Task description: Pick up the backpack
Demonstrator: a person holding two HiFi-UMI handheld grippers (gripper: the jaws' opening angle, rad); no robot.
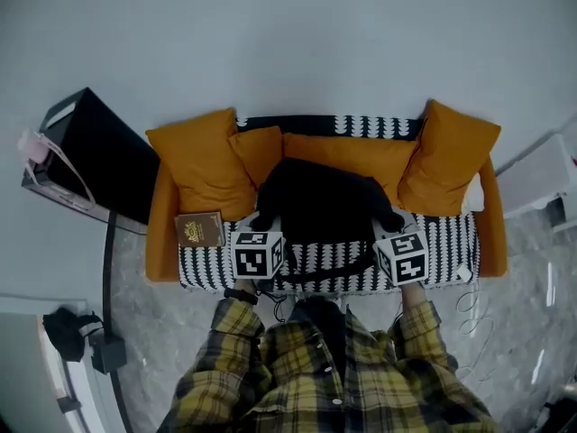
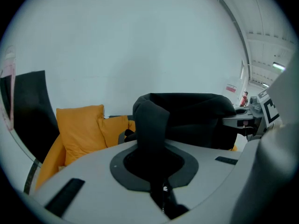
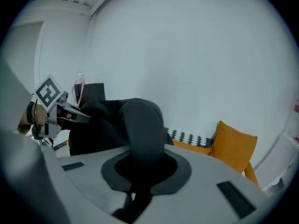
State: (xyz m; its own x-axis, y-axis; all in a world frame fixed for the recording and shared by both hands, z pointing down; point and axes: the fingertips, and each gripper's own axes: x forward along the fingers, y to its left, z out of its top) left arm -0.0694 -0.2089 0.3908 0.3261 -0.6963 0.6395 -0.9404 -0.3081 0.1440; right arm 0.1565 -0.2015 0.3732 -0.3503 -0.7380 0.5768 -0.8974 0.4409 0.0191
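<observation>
- Head view: the black backpack (image 1: 323, 207) sits over the middle of the sofa (image 1: 460, 242), in front of the orange cushions (image 1: 200, 162). The left gripper (image 1: 259, 253) and right gripper (image 1: 402, 257) flank it at the sofa's front edge. A book (image 1: 199, 229) lies at the front left corner.
- Left gripper view: the jaws are clamped on a black strap (image 2: 150, 125), with the backpack body (image 2: 198, 120) just behind.
- Right gripper view: the jaws are clamped on a strap (image 3: 142, 132), with the backpack (image 3: 96, 127) to its left.

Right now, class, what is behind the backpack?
Behind the backpack a long orange cushion stands before the sofa's patterned back. The backpack covers the cushion's lower part and whatever lies there, so that cannot be seen.
</observation>
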